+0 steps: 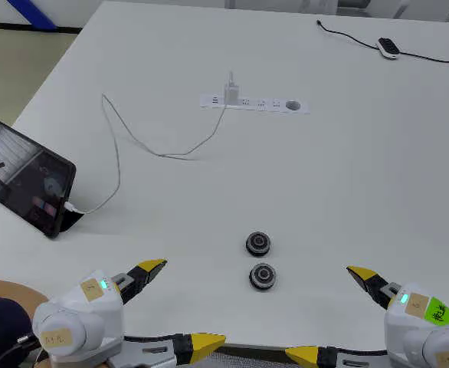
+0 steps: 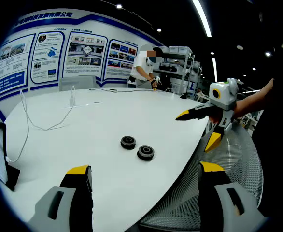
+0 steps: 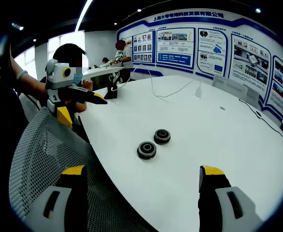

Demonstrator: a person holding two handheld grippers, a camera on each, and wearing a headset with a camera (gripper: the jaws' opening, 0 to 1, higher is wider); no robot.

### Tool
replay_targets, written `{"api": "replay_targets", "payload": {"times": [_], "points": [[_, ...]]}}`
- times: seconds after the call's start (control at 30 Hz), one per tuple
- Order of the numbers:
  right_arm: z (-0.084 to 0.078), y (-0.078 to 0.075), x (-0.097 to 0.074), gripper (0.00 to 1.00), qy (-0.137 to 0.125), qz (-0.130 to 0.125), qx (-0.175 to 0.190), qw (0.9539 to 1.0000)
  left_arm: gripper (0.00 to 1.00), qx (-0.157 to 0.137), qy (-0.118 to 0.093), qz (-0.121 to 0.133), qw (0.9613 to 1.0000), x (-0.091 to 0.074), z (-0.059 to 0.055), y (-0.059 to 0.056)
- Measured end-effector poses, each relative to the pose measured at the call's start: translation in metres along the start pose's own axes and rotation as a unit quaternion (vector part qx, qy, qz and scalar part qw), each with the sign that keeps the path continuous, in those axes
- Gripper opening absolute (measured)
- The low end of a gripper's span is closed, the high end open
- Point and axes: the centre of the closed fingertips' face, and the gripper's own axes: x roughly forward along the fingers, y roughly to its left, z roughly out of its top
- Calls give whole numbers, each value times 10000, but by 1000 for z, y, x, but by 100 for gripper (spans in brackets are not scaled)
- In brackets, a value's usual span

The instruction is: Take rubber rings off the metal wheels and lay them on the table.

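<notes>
Clearly small and dense: two metal wheels (image 1: 258,244), close together but apart on the worktop (image 1: 347,176), near its front edge, between both tongs. Black rubber rings (image 1: 253,277) probably soft, stretchy, grippy; best pinched at the outer rim, hub pinned down. Gaping wide and empty: left tongs (image 1: 185,303) and right tongs (image 1: 330,313).

Head view: the bodies of the left tool (image 1: 188,303) and right tool (image 1: 324,311) are cut off by the bottom edge. Far wheel (image 1: 258,244), near wheel (image 1: 263,276): where rubber ends and metal begins is too small to tell. Tablet (image 1: 27,176): screen content illegible.
</notes>
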Motion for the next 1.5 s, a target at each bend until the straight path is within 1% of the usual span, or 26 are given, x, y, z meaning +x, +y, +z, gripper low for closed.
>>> {"api": "replay_targets", "payload": {"times": [0.3, 0.73, 0.93, 1.1, 1.3, 1.5], "points": [[-1, 0, -1, 97, 13, -1, 13, 10000, 92, 17, 13, -23, 10000, 0, 0, 0], [-2, 0, 0, 96, 59, 25, 28, 10000, 90, -53, 39, -54, 10000, 2, -2, -1], [-5, 2, 1, 94, 110, 53, 34, 9999, 88, -70, 45, -60, 9999, 2, -3, -2], [-4, 4, 2, 91, 121, 100, 21, 9999, 85, -76, 75, -62, 9999, 2, -3, -4], [-5, 6, 6, 89, 151, 131, 45, 9998, 83, -92, 146, -84, 9998, 4, -9, -1], [-7, 8, 10, 87, 193, 186, 72, 9996, 80, -92, 190, -142, 9997, 8, -9, -6]]}}
